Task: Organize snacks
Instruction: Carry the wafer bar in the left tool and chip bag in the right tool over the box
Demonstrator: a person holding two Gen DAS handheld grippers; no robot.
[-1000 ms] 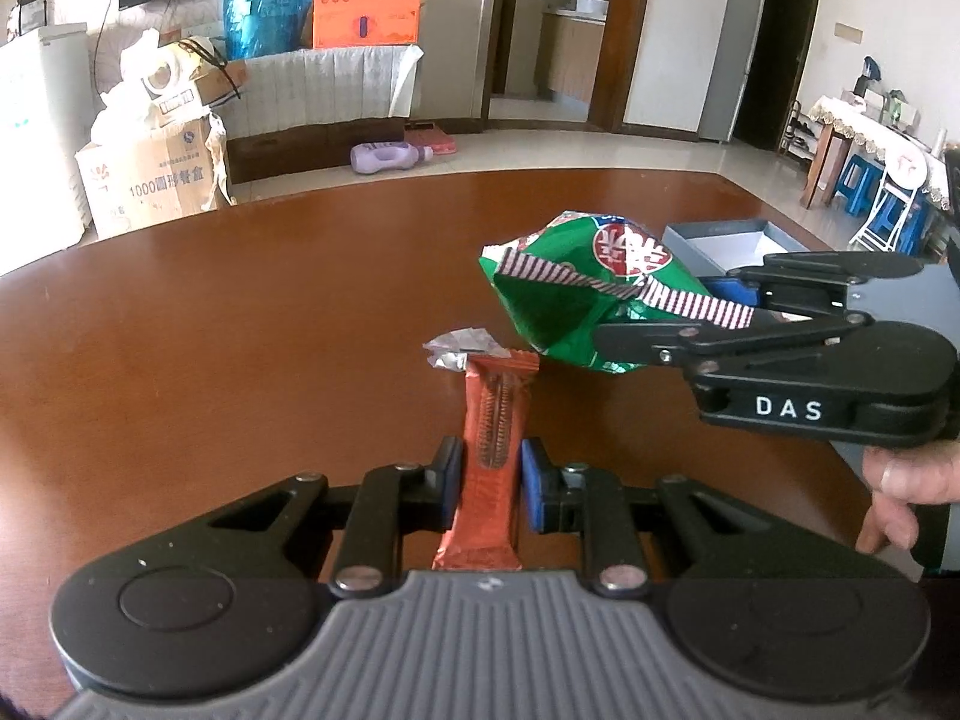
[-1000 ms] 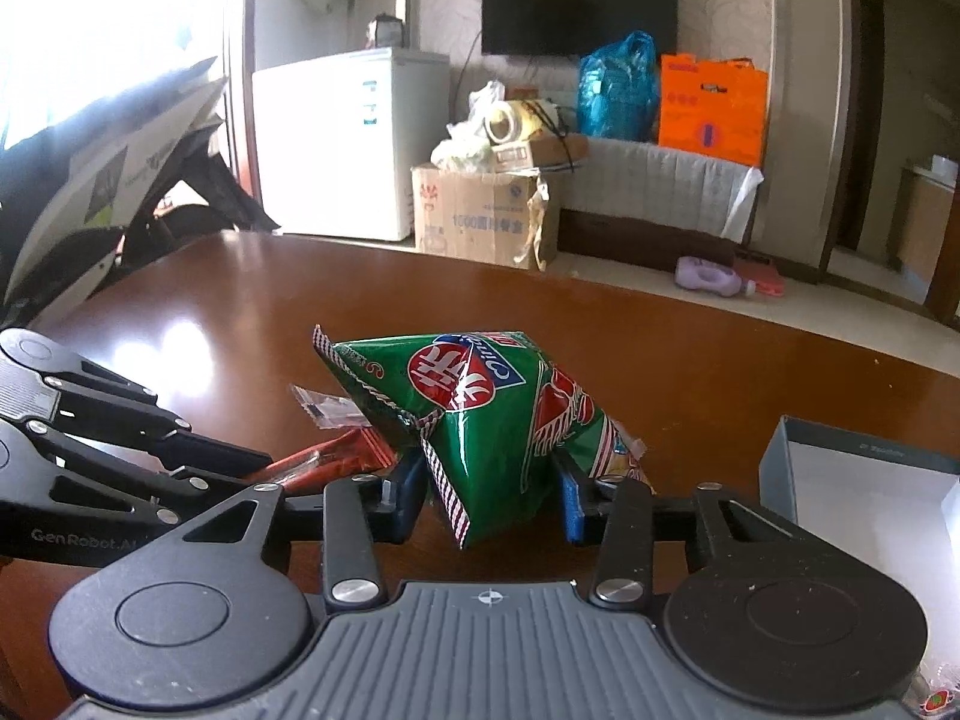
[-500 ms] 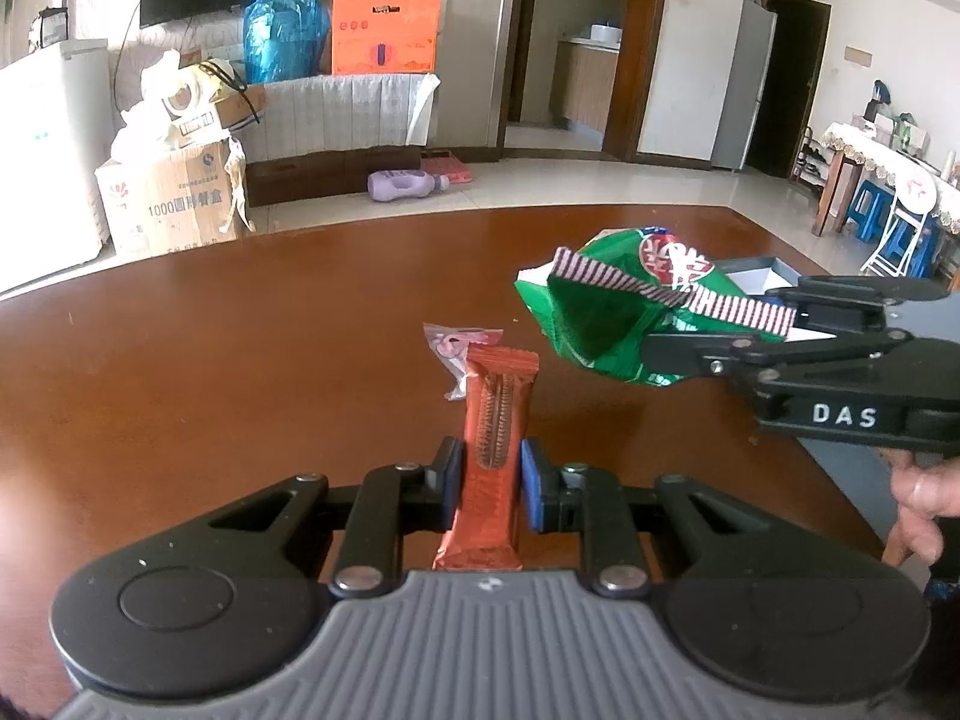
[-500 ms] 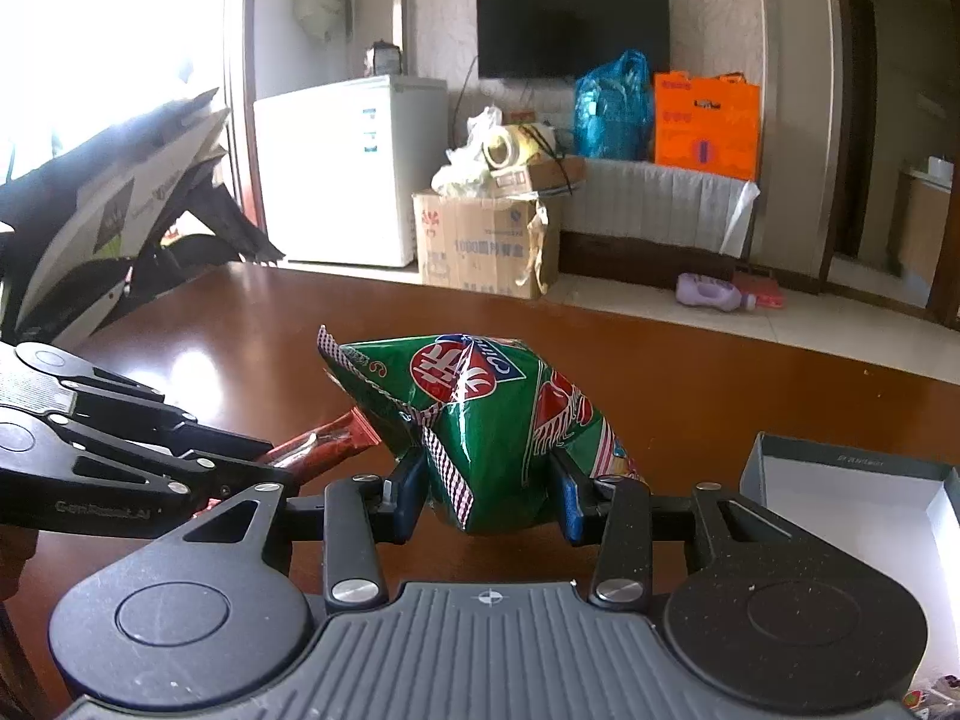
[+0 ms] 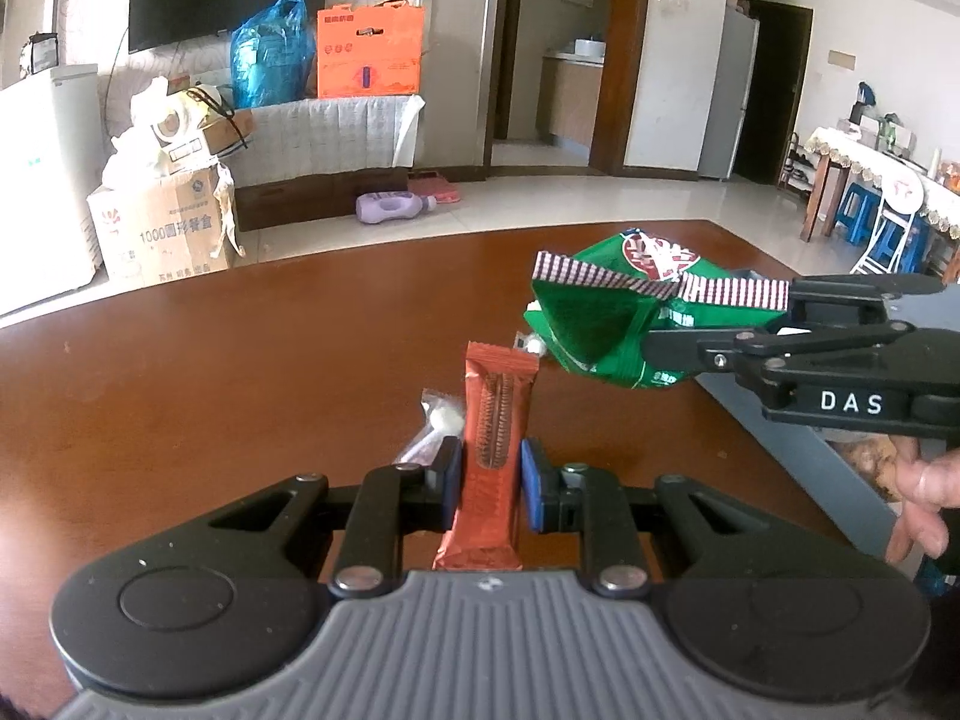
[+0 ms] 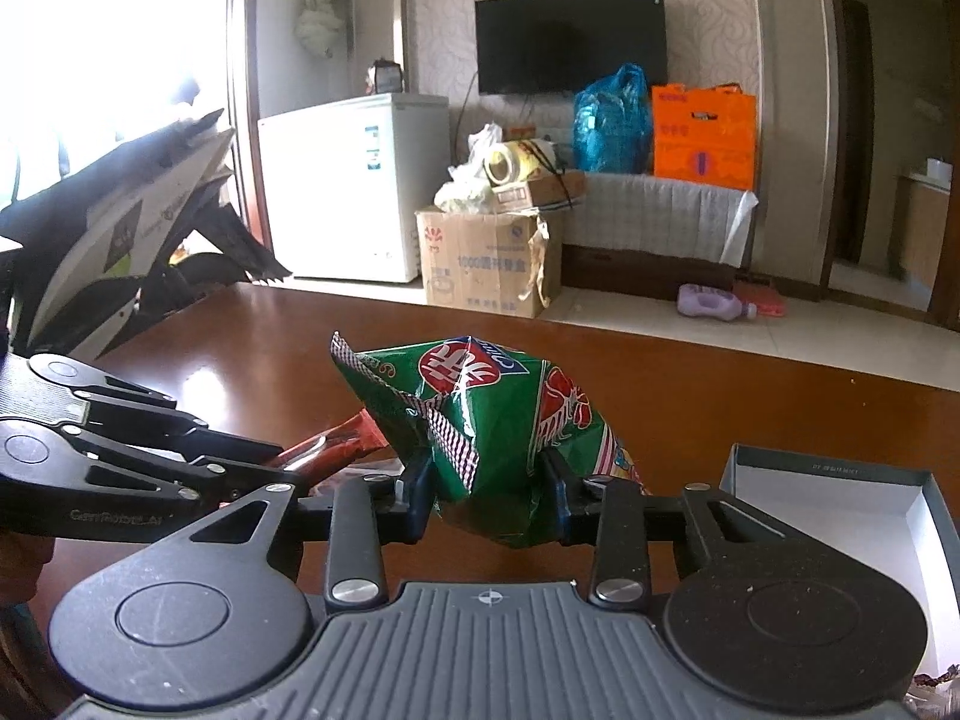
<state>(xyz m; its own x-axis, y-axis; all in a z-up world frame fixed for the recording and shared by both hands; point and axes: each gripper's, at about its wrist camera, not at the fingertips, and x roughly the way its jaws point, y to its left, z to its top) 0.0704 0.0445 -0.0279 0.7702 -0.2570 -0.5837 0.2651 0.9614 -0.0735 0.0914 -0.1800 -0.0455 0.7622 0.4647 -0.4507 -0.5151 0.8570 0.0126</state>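
My left fingers (image 5: 491, 483) pinch an orange cookie bar (image 5: 495, 444) upright between them; my right fingers (image 6: 487, 495), marked "DAS", have just been closing and squeeze a green chip bag (image 6: 498, 420) above the table (image 5: 240, 372).

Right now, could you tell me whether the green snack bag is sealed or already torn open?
Apparently sealed: the green snack bag looks puffed, its striped crimped edge unbroken, though the right gripper squeezing it hides part.
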